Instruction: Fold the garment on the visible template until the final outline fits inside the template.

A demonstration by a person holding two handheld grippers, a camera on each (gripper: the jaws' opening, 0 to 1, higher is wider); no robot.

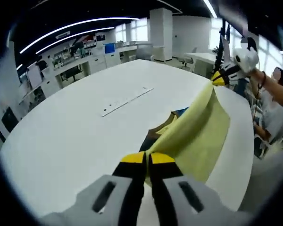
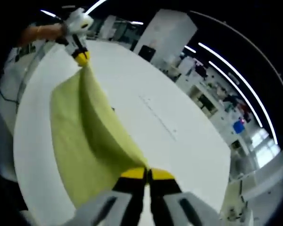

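A pale yellow garment (image 1: 198, 132) hangs stretched above the white table (image 1: 75, 136), held at two corners. My left gripper (image 1: 147, 159) is shut on the near corner in the left gripper view. At the far corner my right gripper (image 1: 220, 79) pinches the cloth. Beneath the cloth a dark template (image 1: 156, 133) with a blue bit peeks out. In the right gripper view my right gripper (image 2: 147, 175) is shut on the garment (image 2: 85, 136), and my left gripper (image 2: 82, 57) grips the far corner, held by a hand.
A thin pale strip (image 1: 127, 101) lies along the middle of the table. A person's arm (image 1: 273, 89) and body stand at the table's right edge. Desks and shelves line the room behind the table (image 2: 179, 141).
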